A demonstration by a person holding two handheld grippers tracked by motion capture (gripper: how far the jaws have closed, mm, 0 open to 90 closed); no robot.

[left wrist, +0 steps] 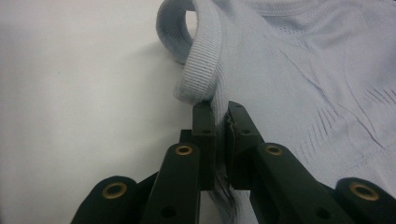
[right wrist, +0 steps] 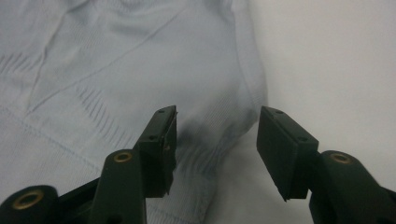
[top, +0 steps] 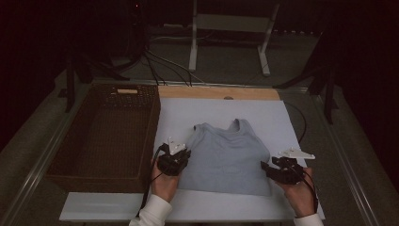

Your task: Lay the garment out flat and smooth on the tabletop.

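Observation:
A pale blue sleeveless top [top: 226, 157] lies flat on the white board [top: 188, 207], neck toward the far side. My left gripper [top: 181, 156] sits at its left edge. In the left gripper view that gripper [left wrist: 221, 122] is shut on the ribbed armhole edge of the top [left wrist: 299, 84], with fabric pinched between the pads. My right gripper [top: 267, 167] is at the top's lower right edge. In the right gripper view it [right wrist: 215, 122] stands open over the side edge of the top [right wrist: 140, 60], its pads apart from the cloth.
A dark wicker basket [top: 61, 167] stands to the left of the board. A wooden strip [top: 216, 92] runs along the board's far edge. Cables and a white stand [top: 230, 28] lie on the floor beyond the table.

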